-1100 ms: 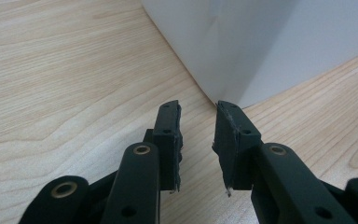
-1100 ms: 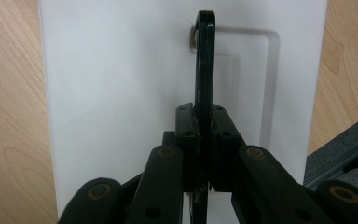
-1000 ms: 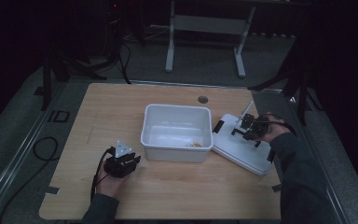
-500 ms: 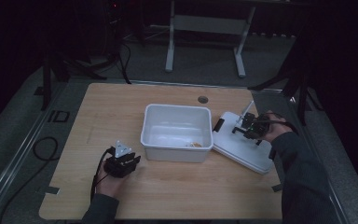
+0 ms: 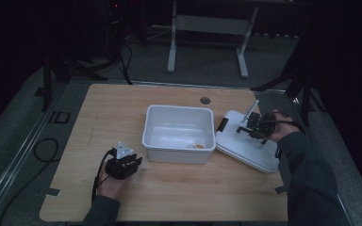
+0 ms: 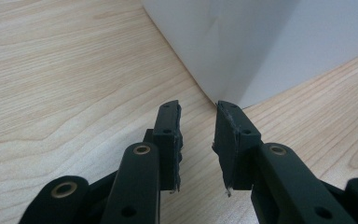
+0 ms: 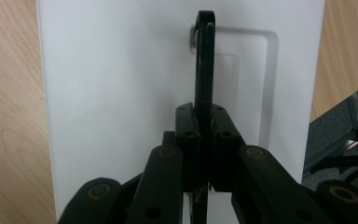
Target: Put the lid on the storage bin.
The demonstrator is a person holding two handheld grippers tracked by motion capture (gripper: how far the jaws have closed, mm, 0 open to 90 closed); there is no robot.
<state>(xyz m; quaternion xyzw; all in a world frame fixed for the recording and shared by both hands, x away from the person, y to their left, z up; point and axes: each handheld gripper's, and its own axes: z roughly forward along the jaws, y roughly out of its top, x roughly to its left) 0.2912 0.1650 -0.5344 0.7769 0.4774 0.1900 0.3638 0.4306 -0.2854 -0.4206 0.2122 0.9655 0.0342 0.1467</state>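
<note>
Our right gripper point(image 7: 204, 128) has its jaws pressed together on the lid's black handle point(image 7: 204, 60), a thin upright bar that rises from the middle of the white lid point(image 7: 112, 84). We pinch it low on the bar, probably because that gives the firmest hold for lifting the lid flat (a grip near the top would let it swing). In the high view the right gripper point(image 5: 250, 126) sits over the lid point(image 5: 245, 153), which lies flat on the table just to the right of the white bin point(image 5: 179, 134), one corner almost touching the bin's wall; we judge it is parked there so it needs only a short carry to the bin's open top.

Our left gripper point(image 6: 198, 140) has its jaws a little apart, pinching nothing, with bare wood between them. It points at the near left corner of the bin point(image 6: 242, 51) and rests on the wooden table point(image 6: 51, 70), close enough, we think, to steady the bin if the lid knocks it. In the high view the left gripper point(image 5: 122, 162) lies just left of the bin's front wall.

Inside the bin, a small orange-brown thing point(image 5: 197, 146) sits by the front right corner; what it is we cannot tell.
</note>
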